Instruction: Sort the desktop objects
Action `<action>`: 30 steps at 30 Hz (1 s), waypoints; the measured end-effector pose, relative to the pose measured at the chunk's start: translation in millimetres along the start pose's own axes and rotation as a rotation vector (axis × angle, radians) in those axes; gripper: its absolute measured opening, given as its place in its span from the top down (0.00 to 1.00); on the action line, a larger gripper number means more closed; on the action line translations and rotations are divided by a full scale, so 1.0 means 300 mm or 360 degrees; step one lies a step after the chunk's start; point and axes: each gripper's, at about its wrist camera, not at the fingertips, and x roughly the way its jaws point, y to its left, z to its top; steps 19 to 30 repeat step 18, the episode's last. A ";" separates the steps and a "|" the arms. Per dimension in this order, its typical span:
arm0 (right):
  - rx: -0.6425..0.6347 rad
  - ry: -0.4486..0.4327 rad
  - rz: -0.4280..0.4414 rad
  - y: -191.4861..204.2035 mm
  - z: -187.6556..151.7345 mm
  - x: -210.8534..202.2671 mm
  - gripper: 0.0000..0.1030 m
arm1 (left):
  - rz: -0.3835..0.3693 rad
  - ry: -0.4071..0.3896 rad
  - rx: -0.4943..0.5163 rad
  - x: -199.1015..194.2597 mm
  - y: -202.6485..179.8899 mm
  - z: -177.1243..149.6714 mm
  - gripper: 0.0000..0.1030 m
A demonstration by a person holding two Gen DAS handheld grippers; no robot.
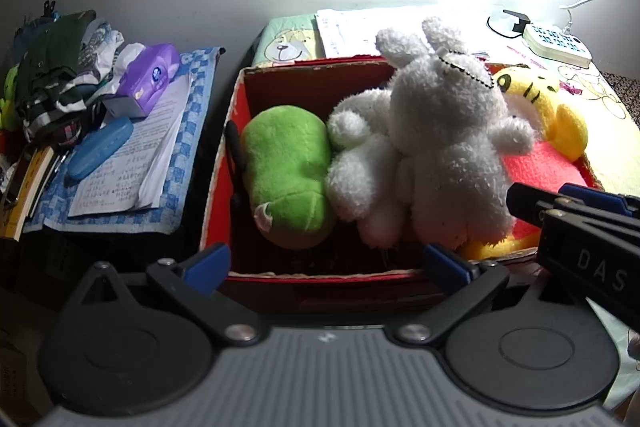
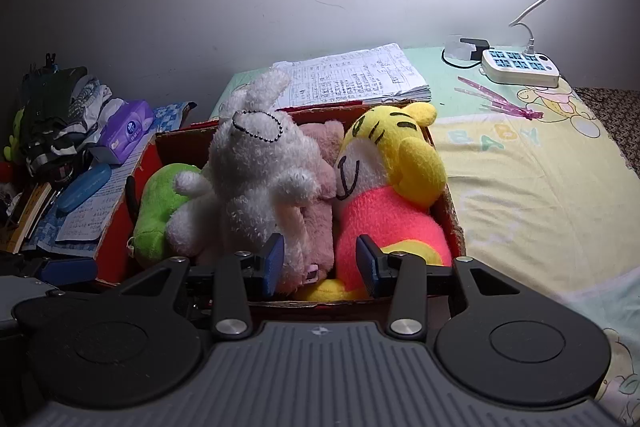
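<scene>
Red cardboard box packed tight: fluffy white plush rabbit on top, green plush toy at the left end, pink plush beneath, yellow-and-pink plush tiger at the right. Left gripper at the near rim, jaws spread wide, holding nothing. Right gripper over the near edge, jaws parted with the pink plush between, not clamped. Handwritten paper stack just behind the box.

Pretty clearly someone's bedroom at home: a baby-print blanket covers the surface, and a red cardboard box on it is stuffed with plush toys. Off to the side there's a clothes pile, a tissue pack, handwritten notes and a power strip by a plain wall.
</scene>
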 end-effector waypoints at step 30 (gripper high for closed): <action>0.0006 -0.0033 -0.0007 -0.006 0.034 -0.008 0.58 | -0.0049 -0.0085 0.0038 -0.037 -0.020 0.057 0.05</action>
